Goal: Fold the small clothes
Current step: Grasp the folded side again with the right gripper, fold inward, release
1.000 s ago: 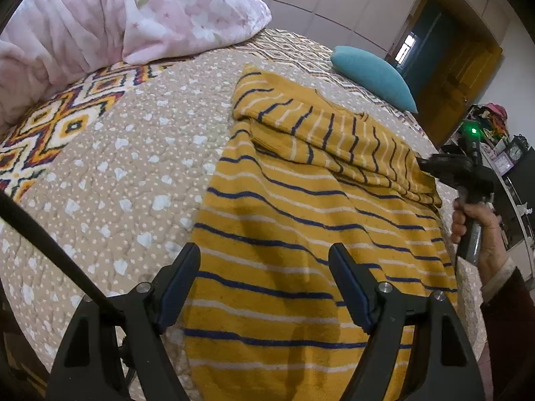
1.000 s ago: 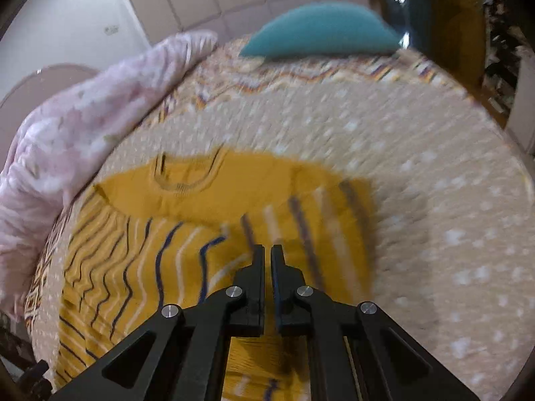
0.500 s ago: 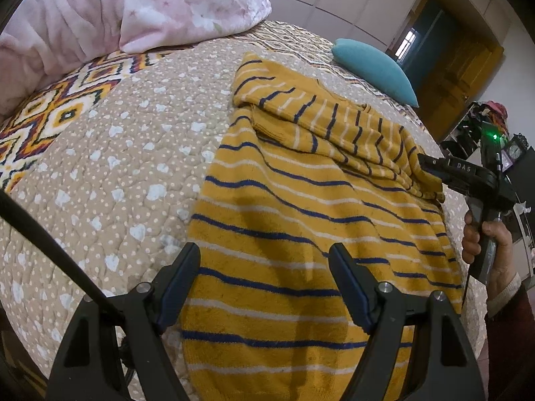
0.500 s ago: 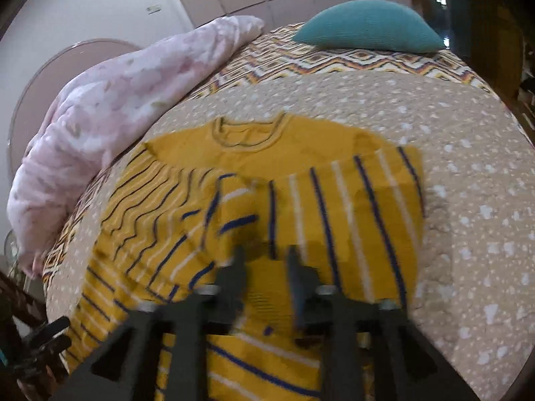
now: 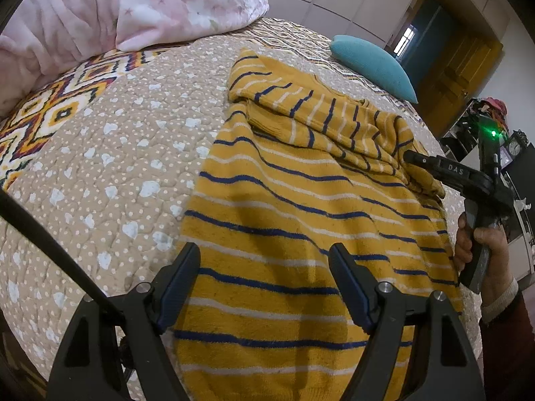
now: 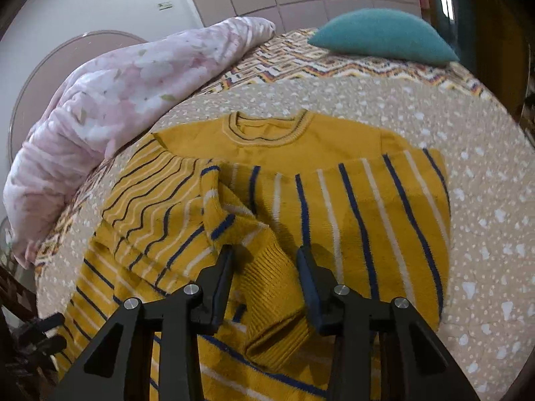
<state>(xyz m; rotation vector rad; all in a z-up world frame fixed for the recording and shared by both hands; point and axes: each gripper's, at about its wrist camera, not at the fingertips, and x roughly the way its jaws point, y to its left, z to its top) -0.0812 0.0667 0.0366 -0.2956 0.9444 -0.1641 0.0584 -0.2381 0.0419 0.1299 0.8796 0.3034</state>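
the yellow striped sweater [image 5: 294, 220] is spread flat on the quilted bedspread [image 5: 110, 153], filling the middle and lower half of both views. the left gripper [image 5: 264, 277] is held wide open at bottom centre, over the hem. the right gripper [image 6: 265, 267] is also spread apart, with a ribbed sleeve cuff [image 6: 271, 287] seen between its fingers, not clamped.
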